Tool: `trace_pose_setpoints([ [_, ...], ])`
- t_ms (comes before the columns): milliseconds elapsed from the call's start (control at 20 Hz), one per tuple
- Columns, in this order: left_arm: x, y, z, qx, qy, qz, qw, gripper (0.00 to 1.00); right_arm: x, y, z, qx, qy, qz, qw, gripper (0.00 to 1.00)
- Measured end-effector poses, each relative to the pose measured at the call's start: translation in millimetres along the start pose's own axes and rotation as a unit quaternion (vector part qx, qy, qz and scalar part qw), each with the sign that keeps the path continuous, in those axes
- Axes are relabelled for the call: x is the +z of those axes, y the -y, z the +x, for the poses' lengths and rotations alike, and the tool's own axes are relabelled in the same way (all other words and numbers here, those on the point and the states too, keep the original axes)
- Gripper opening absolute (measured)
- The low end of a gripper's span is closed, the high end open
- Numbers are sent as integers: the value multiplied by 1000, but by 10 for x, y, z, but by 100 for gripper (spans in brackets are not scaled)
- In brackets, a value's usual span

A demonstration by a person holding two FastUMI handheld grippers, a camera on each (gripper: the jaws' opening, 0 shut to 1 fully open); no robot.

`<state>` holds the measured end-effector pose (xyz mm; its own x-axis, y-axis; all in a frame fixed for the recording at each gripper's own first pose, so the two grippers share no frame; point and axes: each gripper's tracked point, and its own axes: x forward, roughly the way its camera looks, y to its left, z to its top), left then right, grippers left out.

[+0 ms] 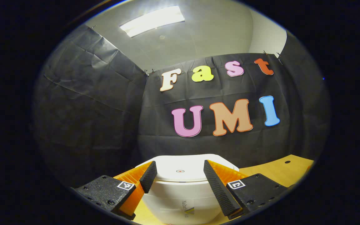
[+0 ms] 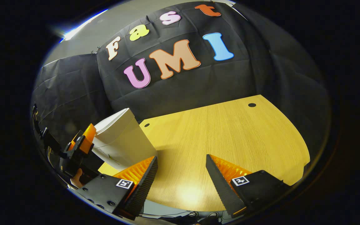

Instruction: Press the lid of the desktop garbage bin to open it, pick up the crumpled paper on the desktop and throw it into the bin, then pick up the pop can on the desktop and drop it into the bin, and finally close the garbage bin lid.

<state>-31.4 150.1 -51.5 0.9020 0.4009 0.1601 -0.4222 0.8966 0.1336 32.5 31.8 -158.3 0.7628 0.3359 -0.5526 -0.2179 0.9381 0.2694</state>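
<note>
The wooden surface fills the middle of the right gripper view, running from about 9 o'clock round to 4 o'clock, with a small dark hole near its far edge at 1 o'clock and another at 10 o'clock. In the left gripper view a strip of it shows at 4 o'clock.

The white garbage bin stands on the surface at 9 o'clock in the right gripper view, lid down. In the left gripper view the bin sits at 6 o'clock, close in, its closed lid facing the camera with a small round mark at the centre.

The left gripper has its fingers spread wide, one on each side of the bin's upper body near the lid; whether they touch it I cannot tell. It also shows at 8 o'clock in the right gripper view, just beside the bin.

The right gripper hangs at 6 o'clock over bare surface, fingers wide apart and holding nothing.
</note>
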Motion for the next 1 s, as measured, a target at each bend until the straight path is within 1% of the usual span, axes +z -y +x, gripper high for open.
trace_pose_setpoints([
  [50,25,-26,-15,3,13,-3,1000,95,-21,-5,-7,-2,-1,0,1000,98],
  [100,1,-25,-29,4,19,-4,1000,92,-34,-9,-14,-3,-3,2,1000,98],
  [250,6,-7,-28,4,40,4,999,92,-60,-25,-25,-6,-4,4,1000,98],
  [350,-34,2,-29,-1,37,12,999,92,-85,-29,-28,-8,-5,6,1000,98],
  [450,-12,24,-67,-14,48,7,999,92,-109,-47,-18,-10,-7,6,1000,98],
  [500,-17,43,-76,-22,53,3,998,95,-111,-74,-20,-10,-8,6,1000,98],
  [550,-19,59,-81,-30,54,4,998,94,-122,-78,-10,-9,-9,5,1000,98],
  [650,-45,58,-79,-36,51,4,998,95,-117,-106,4,-8,-9,1,1000,98],
  [800,-63,33,-94,-35,47,-13,998,94,-118,-160,13,-5,-11,-2,1000,98],
  [1000,-34,47,-94,-39,52,-12,998,94,-98,-187,16,-2,-9,-2,1000,98],
])
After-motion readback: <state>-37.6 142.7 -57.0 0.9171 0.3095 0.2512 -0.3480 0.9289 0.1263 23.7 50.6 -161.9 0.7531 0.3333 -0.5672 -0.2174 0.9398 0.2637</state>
